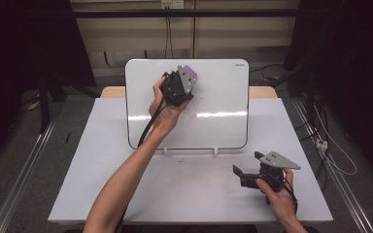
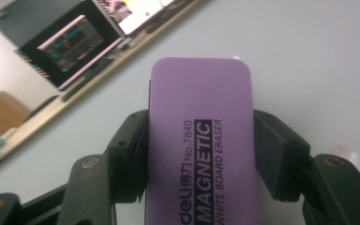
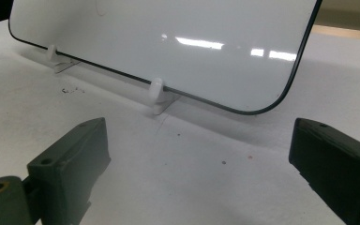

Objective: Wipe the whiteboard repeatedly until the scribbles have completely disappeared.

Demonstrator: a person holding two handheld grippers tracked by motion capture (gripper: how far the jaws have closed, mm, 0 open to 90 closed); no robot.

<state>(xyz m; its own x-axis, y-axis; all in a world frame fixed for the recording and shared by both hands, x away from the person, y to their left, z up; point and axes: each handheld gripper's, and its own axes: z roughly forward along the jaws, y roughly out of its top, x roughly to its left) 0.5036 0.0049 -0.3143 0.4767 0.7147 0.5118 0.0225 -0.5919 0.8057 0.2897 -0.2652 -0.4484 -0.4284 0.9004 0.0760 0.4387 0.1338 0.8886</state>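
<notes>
A whiteboard stands tilted on white feet at the back of the table. My left gripper is held up against its upper middle, shut on a purple magnetic whiteboard eraser. The left gripper view has the eraser clamped between both jaws, its end toward the board surface. A faint reddish smear shows on the board just below the gripper. My right gripper rests low at the table's front right, open, nothing between its jaws. Its view looks at the board's lower corner.
The white table has bare room in front of the board. White board feet stand on it, with small dark specks nearby. Cables and metal rails run on the floor at both sides.
</notes>
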